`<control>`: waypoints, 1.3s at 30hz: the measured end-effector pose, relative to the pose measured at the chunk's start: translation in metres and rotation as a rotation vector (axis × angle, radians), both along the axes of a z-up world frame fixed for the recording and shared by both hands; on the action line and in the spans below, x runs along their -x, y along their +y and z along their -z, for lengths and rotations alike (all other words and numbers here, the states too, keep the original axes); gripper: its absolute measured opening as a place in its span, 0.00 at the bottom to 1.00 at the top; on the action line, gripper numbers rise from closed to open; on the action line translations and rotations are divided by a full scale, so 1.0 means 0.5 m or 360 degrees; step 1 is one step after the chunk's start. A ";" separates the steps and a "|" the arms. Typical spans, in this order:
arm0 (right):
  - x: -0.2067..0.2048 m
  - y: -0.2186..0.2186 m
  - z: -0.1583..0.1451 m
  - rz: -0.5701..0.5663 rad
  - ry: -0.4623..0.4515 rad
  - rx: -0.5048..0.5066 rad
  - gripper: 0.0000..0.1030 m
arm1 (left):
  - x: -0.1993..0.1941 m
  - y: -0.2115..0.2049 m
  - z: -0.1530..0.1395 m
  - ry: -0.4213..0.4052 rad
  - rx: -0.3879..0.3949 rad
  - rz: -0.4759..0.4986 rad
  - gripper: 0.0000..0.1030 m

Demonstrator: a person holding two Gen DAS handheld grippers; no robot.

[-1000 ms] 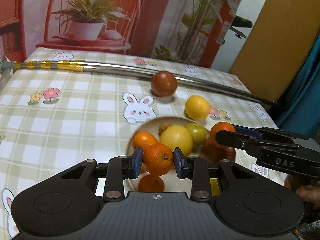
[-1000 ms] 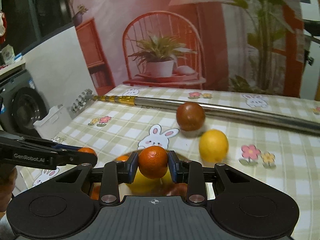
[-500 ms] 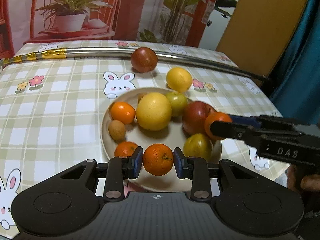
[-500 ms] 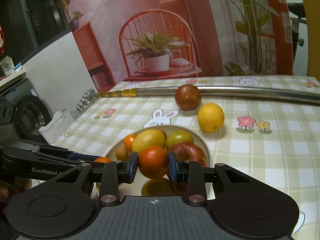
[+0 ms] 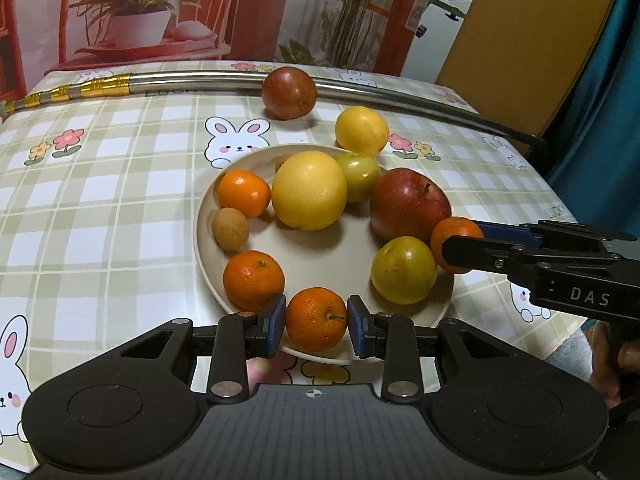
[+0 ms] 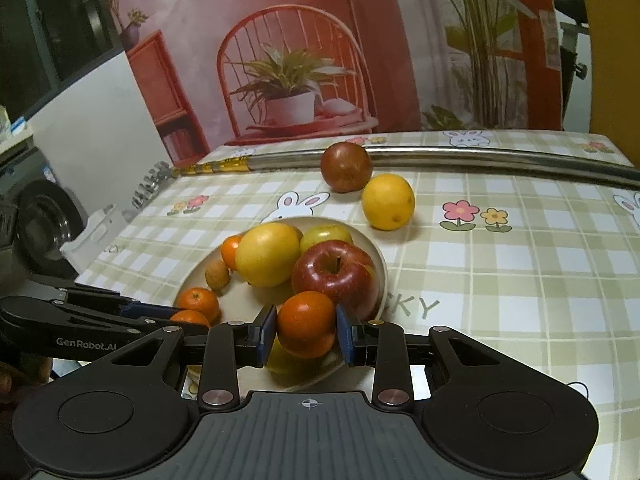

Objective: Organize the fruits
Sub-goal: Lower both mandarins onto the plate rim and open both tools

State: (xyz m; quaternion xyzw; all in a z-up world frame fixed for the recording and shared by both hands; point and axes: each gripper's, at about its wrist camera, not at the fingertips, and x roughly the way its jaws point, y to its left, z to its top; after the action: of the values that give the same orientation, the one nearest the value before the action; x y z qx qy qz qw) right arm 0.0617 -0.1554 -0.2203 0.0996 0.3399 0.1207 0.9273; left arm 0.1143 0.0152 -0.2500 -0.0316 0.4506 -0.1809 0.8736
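I had a mandarin pinched in each gripper. My left gripper (image 5: 316,319) pressed its blue pads on the left mandarin (image 5: 315,318), which hung over the near rim of the plate (image 5: 320,264), just right of another small orange (image 5: 253,280) lying there. My right gripper (image 6: 306,329) squeezed the right mandarin (image 6: 306,323) over the plate's right edge, close against the red apple (image 6: 335,276) and the yellow-green fruit (image 5: 403,270) beside it.

What mattered was the bare patch in the plate's middle: it lay straight ahead and below my left fingers, and to the left of my right ones. My left hand looked the nearer to it. The fruits were round, so no axis to line up. A dark red fruit (image 5: 289,93) and a lemon (image 5: 362,130) sat on the tablecloth (image 5: 100,208) beyond the far rim, not yet gathered.
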 end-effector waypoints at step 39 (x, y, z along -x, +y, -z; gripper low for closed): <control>-0.004 0.011 0.036 -0.0064 0.0092 -0.0029 0.31 | 0.006 -0.002 0.007 -0.0019 0.0011 -0.0011 0.34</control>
State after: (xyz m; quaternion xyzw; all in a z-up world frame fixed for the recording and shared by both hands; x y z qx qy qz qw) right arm 0.0638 -0.1500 -0.2384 0.1046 0.3675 0.1394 0.9136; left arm 0.1115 0.0140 -0.2535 -0.0351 0.4446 -0.1798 0.8768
